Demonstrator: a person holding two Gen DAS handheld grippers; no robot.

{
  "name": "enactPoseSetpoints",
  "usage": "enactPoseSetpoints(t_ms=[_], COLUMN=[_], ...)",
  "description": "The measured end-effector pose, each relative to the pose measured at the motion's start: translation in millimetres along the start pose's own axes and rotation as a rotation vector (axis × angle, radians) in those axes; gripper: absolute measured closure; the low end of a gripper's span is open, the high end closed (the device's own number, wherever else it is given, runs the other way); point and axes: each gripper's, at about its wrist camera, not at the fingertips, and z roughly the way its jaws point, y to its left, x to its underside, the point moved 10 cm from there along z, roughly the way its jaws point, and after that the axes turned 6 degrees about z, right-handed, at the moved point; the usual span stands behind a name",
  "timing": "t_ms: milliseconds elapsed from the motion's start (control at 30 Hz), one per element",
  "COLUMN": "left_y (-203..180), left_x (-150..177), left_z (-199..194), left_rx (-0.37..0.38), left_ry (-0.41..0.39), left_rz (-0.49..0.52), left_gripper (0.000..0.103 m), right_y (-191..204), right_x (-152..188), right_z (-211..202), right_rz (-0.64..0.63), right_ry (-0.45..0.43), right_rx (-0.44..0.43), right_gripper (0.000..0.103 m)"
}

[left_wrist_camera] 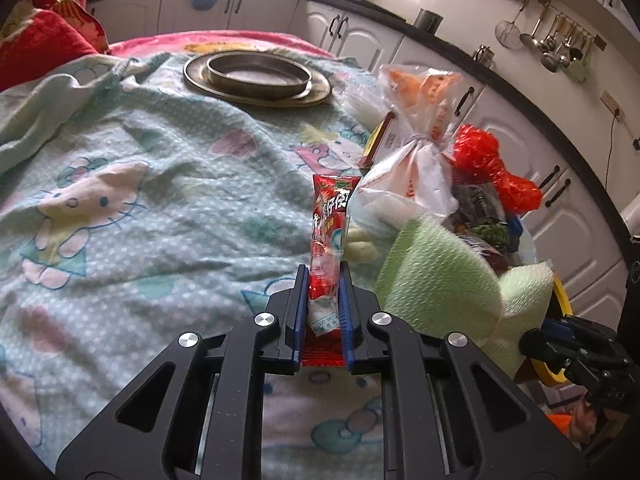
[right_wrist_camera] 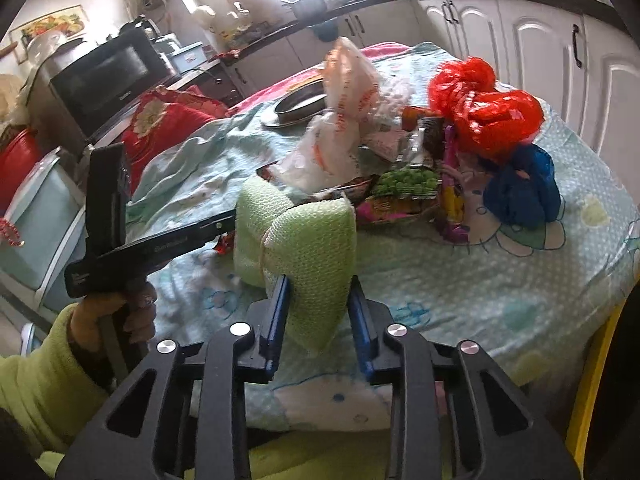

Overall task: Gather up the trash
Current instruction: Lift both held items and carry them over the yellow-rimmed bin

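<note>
Your left gripper [left_wrist_camera: 324, 280] is closed down narrow on a red snack wrapper [left_wrist_camera: 329, 232]; the wrapper stands upright between the blue pads, its top pointing toward the far side of the table.

Your right gripper [right_wrist_camera: 320, 300] is clamped on a light green mesh bag [right_wrist_camera: 316, 248], jaws held moderately wide by the bag's bulk. The bag is folded over and lifted just above the cartoon-print tablecloth [left_wrist_camera: 140, 184].

In the left wrist view the mesh bag [left_wrist_camera: 436, 276] sits just right of the wrapper, near the pile.

Trash pile lies on the cloth beyond the mesh bag:
- white-and-orange plastic bag [right_wrist_camera: 340, 120], knotted, at the left of the pile
- red plastic bag [right_wrist_camera: 484, 108], far right
- blue plastic bag [right_wrist_camera: 520, 184], just below the red one
- assorted snack packets [right_wrist_camera: 404, 192] between them

A round metal pan [left_wrist_camera: 258, 74] rests on a metal plate at the far side of the table.

Your left hand [right_wrist_camera: 116, 320] grips its tool handle at the near left in the right wrist view.
</note>
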Motion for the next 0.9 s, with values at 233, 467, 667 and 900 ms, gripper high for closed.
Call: enactPoseSetpoints(t_ms=[233,467,667,900], left_y=[-6,-20,-46,-74], left_x=[-11,-26,-36,-41], left_z=[-33,-63,-75,-75], left_rx=[-0.012,-0.002,0.026,0.053], left_ry=[-0.072,-0.143,-0.179,-0.191], left_rz=[0.019,0.037,0.075,0.118], left_gripper=[0.094,0.094,0.094,0.094], right_y=[27,21,7,-12], right_x=[4,-6,-18,-27], right_z=[-18,-50,-79,-106], right_rz=[-0.090,-0.091,-0.076,-0.046], right_ry=[-0.039,-0.125,-0.207,-0.280], right_rx=[-0.024,-0.003,0.039,0.091], right_gripper=[0.080,0.080,0.080,0.080])
